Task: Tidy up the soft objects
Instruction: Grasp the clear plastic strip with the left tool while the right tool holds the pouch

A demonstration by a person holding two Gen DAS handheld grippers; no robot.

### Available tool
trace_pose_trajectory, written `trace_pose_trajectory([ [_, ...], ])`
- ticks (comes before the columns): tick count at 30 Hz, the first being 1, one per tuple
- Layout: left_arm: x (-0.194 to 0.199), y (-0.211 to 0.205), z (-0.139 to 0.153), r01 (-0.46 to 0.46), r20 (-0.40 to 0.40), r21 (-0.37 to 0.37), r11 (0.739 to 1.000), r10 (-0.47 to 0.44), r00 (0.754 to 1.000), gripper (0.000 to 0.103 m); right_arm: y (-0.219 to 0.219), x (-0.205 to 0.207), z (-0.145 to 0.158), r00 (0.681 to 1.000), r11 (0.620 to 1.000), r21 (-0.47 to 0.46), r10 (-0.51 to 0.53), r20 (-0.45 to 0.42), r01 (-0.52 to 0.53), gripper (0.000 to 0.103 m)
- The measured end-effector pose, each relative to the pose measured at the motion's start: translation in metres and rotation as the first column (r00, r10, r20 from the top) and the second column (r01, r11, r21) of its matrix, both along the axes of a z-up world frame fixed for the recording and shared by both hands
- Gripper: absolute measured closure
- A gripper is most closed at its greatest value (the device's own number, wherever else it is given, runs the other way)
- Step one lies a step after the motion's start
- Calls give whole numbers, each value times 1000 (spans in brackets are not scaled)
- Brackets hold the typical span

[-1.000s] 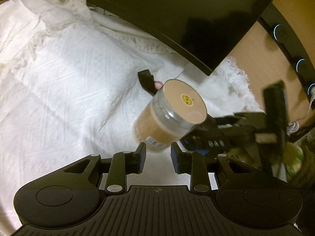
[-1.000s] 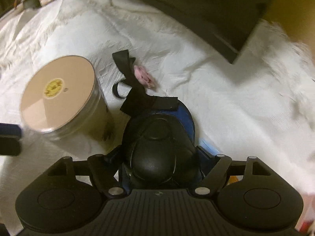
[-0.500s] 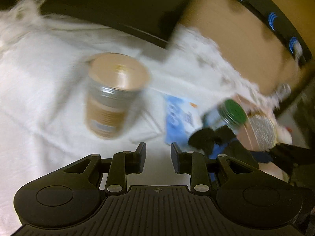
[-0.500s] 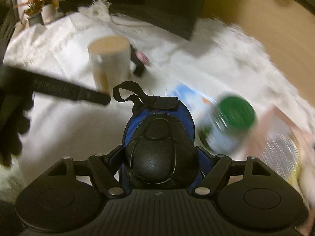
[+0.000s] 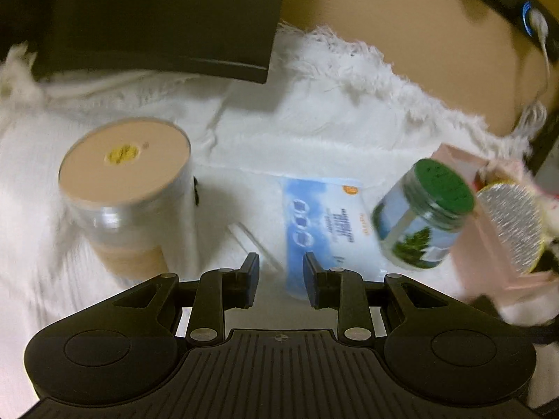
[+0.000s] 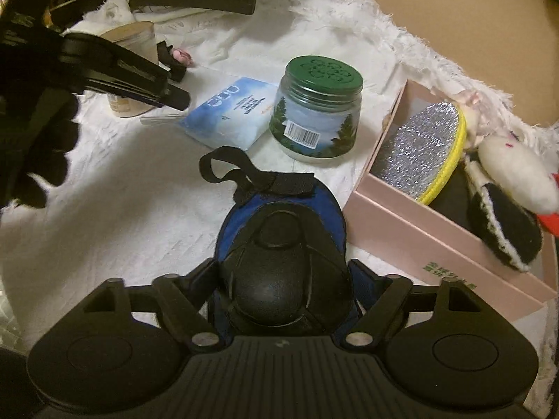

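Note:
My right gripper (image 6: 279,272) has a blue and black padded guard (image 6: 279,244) between its fingers, above the white cloth (image 6: 122,192) and just left of an open pink box (image 6: 436,230). Its jaws are opening, with the guard still against both fingers. Inside the box lie a silver glitter disc with a yellow rim (image 6: 419,146) and a black and white plush toy (image 6: 506,181). My left gripper (image 5: 281,269) hangs over the cloth with a narrow gap and nothing in it. It also shows at the upper left of the right wrist view, left gripper (image 6: 171,94).
A green-lidded jar (image 6: 314,108) stands beside a blue packet (image 6: 227,115). Left of them is a tan-lidded jar (image 5: 122,188). Behind it lies a black strap with a pink piece (image 6: 181,56). A dark flat slab (image 5: 157,17) rests at the back. A gloved hand (image 6: 38,139) is at the left.
Both views have swung right: the green-lidded jar, blue packet and pink box have come into sight. My right gripper has carried the guard up to the box.

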State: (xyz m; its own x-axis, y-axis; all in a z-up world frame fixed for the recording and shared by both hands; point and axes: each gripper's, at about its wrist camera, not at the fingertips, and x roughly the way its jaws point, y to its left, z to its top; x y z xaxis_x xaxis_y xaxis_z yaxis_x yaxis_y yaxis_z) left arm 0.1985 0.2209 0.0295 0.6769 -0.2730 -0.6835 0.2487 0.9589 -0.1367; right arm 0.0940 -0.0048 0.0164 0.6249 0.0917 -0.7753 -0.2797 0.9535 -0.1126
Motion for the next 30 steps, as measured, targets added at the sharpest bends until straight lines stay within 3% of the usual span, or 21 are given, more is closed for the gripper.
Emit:
trace_pose_trajectory([
  [2,8,1,-3,28,19,67,997,-29,999,73,-1,-1,-1,1000,1000,13,9,7,-9,16],
  [5,20,-1,-13,71,-58,119,990,-64,996,73,-2,-4,-6,1000,999,20,28,6,-28,14],
  [8,14,-4,-15,138,-47,177,975,-131,990,73,-5,-7,-10,1000,999,27,17,0,-17,12],
  [13,17,-9,-16,133,-48,211,968,-126,991,73,-12,-6,-14,1000,997,70,-21,2,20,5],
  [15,18,-10,-16,114,-47,212,971,-106,993,72,-12,-7,-16,999,997,70,-34,13,33,3],
  [19,15,-11,-16,94,-35,213,973,-89,995,84,-16,-9,-20,998,993,95,-65,20,62,0],
  [24,-10,0,-14,95,-60,135,986,-88,994,87,-24,-10,-23,997,986,145,-79,5,77,0],
  [30,-56,5,-13,124,-99,75,989,-116,988,87,-16,-12,-20,998,993,102,-60,30,57,0],
])
